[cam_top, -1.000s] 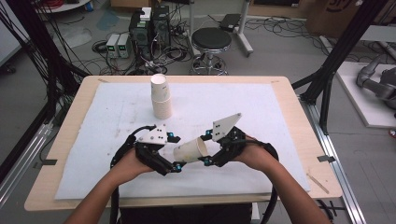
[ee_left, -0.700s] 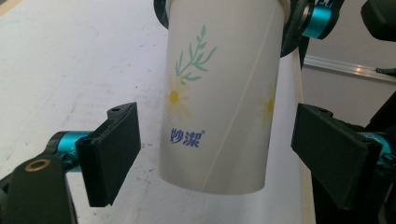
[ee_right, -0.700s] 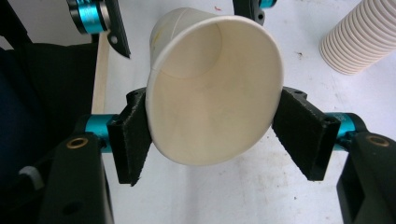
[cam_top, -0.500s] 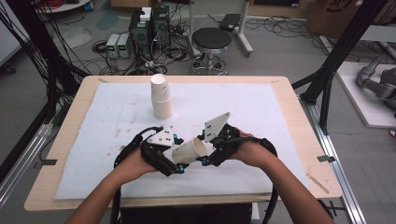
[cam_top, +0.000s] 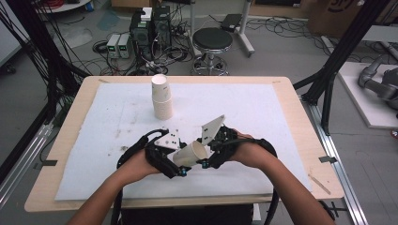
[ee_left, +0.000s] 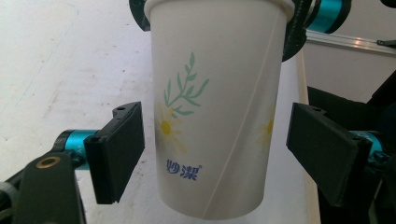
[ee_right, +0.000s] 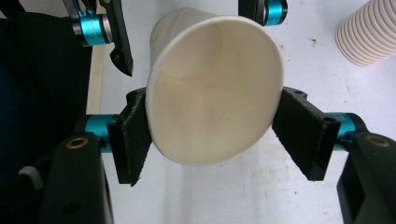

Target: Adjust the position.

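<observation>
Item: paper cup (cam_top: 191,153), held above the white mat (cam_top: 281,112) near table's front edge, between both grippers. Long axis near level; mouth toward right gripper (cam_top: 211,152), base toward left gripper (cam_top: 171,164).
Right gripper: clenched on cup's rim, mouth squeezed oval (right gripper view).
Left gripper: jaws just been closing, cup between pads, gaps both sides, no grip.
Left gripper view: flower print, blue lettering.
High view: cup stack (cam_top: 162,97) farther back.

A cup (cam_top: 191,153) lies between both grippers, before the cup stack (cam_top: 162,96).
</observation>
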Demonstrator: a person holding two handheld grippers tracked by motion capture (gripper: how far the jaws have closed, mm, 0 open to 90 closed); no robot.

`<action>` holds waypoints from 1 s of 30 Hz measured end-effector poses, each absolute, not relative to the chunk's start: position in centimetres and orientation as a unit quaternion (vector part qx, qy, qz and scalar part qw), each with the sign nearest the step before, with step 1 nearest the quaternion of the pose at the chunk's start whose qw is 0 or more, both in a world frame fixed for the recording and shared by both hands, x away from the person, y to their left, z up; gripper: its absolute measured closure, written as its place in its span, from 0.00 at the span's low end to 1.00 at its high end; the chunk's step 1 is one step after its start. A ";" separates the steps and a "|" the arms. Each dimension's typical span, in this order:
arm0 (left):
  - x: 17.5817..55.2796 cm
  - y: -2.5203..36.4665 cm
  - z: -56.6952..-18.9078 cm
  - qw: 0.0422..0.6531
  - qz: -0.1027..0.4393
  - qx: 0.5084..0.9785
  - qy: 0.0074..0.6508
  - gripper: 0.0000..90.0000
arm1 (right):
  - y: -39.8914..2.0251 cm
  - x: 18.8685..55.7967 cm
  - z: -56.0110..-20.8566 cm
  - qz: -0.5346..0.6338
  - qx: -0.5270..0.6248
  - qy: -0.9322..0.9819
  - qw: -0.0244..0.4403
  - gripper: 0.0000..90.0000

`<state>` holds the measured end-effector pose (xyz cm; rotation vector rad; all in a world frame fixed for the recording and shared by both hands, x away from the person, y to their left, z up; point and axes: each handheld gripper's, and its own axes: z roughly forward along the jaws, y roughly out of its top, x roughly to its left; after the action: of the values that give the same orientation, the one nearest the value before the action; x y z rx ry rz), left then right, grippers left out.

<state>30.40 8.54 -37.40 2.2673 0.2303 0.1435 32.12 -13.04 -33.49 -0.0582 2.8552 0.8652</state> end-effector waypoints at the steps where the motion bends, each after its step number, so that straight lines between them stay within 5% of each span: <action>1: 30.4 8.5 -37.4 0.414 0.056 0.904 0.092 0.21 | -13.0 32.1 -33.5 0.289 -0.020 0.954 0.078 0.35; 16: 30.8 7.6 -37.6 0.401 0.043 0.912 0.079 0.38 | -12.5 31.9 -33.8 0.275 -0.033 0.958 0.077 0.35; 30: 30.8 8.1 -38.4 0.420 0.033 0.901 0.099 0.39 | -12.8 32.1 -34.2 0.302 -0.014 0.951 0.062 0.31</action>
<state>30.83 8.14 -38.41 2.2594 0.2476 0.0839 32.10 -12.77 -34.18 -0.0417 2.8750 0.9136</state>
